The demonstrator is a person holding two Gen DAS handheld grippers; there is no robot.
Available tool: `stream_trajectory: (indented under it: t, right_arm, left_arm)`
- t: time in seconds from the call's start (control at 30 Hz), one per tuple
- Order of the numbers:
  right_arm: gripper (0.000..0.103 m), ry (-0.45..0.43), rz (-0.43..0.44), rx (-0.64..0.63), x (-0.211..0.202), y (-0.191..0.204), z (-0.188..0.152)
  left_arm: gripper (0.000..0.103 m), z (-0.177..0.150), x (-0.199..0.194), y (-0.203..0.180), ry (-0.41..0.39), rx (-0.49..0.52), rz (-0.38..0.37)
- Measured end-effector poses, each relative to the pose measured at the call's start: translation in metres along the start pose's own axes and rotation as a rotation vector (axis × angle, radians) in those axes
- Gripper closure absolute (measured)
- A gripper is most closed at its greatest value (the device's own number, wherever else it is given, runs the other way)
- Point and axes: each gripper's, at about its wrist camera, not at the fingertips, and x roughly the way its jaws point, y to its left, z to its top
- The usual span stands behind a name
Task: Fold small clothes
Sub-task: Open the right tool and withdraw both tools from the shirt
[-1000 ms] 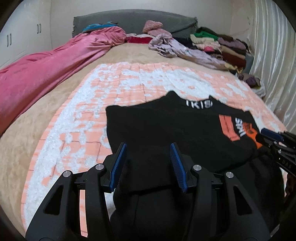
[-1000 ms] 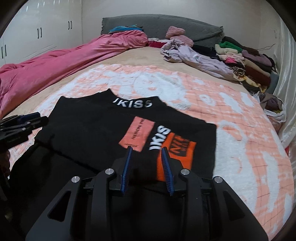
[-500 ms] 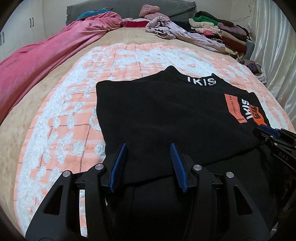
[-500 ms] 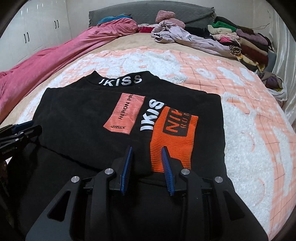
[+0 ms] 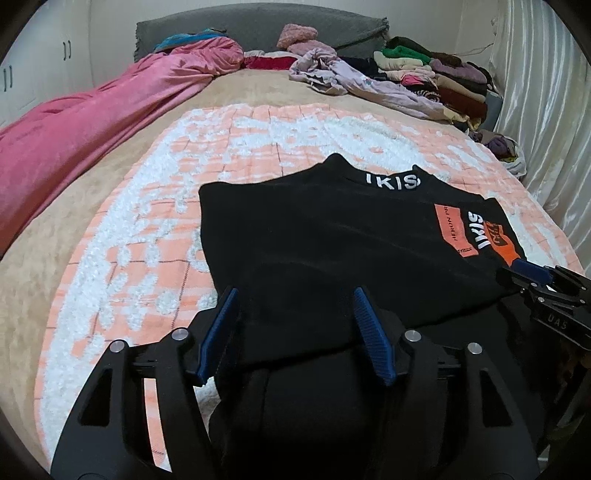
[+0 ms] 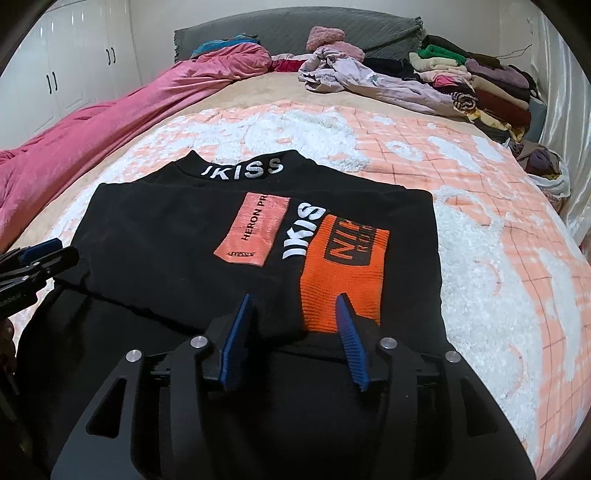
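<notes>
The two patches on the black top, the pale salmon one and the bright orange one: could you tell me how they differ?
The salmon patch is flat, pale and reads HERON PR; the orange patch is ribbed, vivid, with bolder, partly hidden black lettering. The salmon one sits farther from the right hand-held gripper, whose finger overlaps the orange one's near edge. Both lie on the black top.

A wide bed (image 6: 258,88) with a tan cover fills the room. Over its near part lies a peach-and-white checked fleece blanket (image 6: 498,258). A grey quilted headboard (image 6: 295,31) stands against a pale wall (image 6: 221,14) at the far end. White wardrobe doors (image 6: 74,66) with dark handles line the left side. On the right hangs a glossy cream curtain (image 5: 546,110). A rumpled pink duvet (image 5: 92,125) runs along the bed's left edge. Near the headboard lies a loose lilac garment (image 6: 369,81); beside it, at the right, a stack of folded clothes (image 6: 491,85). The light is soft and even.
</notes>
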Motion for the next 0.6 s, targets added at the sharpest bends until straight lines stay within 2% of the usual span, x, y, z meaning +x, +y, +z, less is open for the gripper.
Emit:
stream_trajectory:
  t: [0.2, 0.27, 0.37, 0.5, 0.6]
  right_arm:
    - [0.045, -0.025, 0.004, 0.007, -0.009, 0.003, -0.001]
    - [0.043, -0.030, 0.006, 0.008, -0.011, 0.005, -0.001]
    - [0.040, -0.043, 0.003, 0.007, -0.015, 0.006, -0.001]
    - [0.031, -0.063, 0.005, 0.012, -0.022, 0.009, 0.000]
    - [0.026, -0.077, 0.002, 0.015, -0.026, 0.009, 0.000]
  left_arm:
    - [0.047, 0.000, -0.010, 0.003, -0.026, -0.004, 0.000]
    - [0.042, 0.000, -0.013, 0.003, -0.032, -0.005, 0.001]
    - [0.041, -0.001, -0.015, 0.003, -0.039, 0.003, 0.003]
    - [0.034, 0.000, -0.019, 0.003, -0.050, 0.008, 0.004]
    - [0.033, 0.000, -0.022, 0.003, -0.059, 0.006, 0.008]
